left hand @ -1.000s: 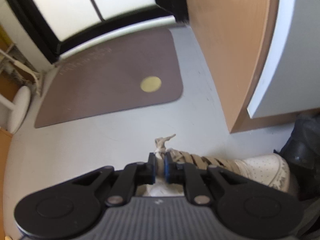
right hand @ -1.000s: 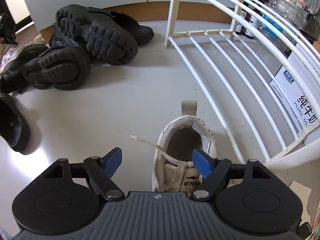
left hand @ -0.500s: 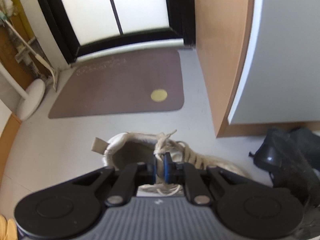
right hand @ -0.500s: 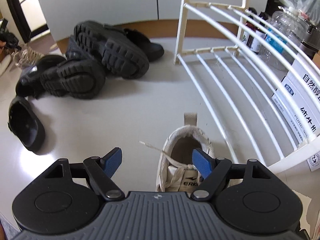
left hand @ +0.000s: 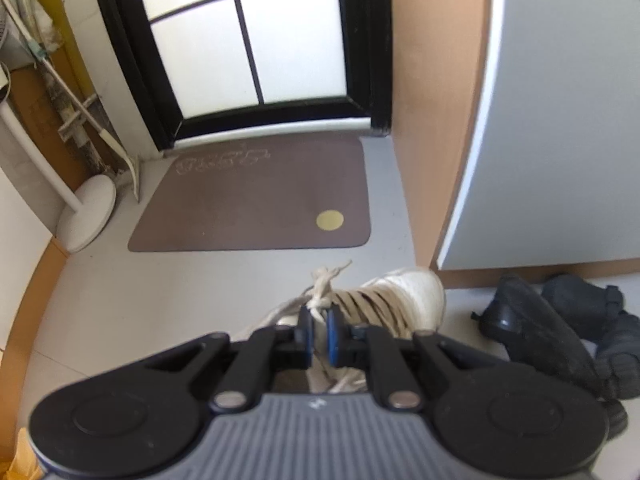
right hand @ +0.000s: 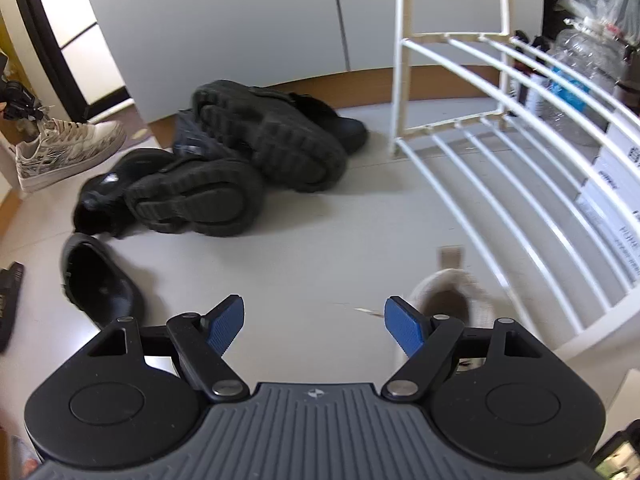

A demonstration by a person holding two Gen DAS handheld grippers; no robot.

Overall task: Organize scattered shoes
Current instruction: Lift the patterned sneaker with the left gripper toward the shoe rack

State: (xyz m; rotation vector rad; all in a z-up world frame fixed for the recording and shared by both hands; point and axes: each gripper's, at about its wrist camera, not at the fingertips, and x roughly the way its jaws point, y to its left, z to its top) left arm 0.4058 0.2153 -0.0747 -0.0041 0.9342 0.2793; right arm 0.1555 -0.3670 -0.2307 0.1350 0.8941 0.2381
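Between the brown doormat [left hand: 256, 196] and the cabinet [left hand: 440, 120] edge, the left gripper [left hand: 318, 334] has its jaws pressed together on the laces of a white sneaker [left hand: 404, 296], which hangs clear of the grey floor [left hand: 160, 300]. Its mate, the second white sneaker [right hand: 448, 296], sits on the floor just beside the white shoe rack [right hand: 500, 160], close by the right gripper [right hand: 314, 324] (jaws spread, nothing between them). Black shoes [right hand: 240, 168] lie heaped beyond a bare stretch of floor.

Boots [right hand: 256, 168] lie left of the rack [right hand: 500, 152], sneaker [right hand: 448, 296] beside it.
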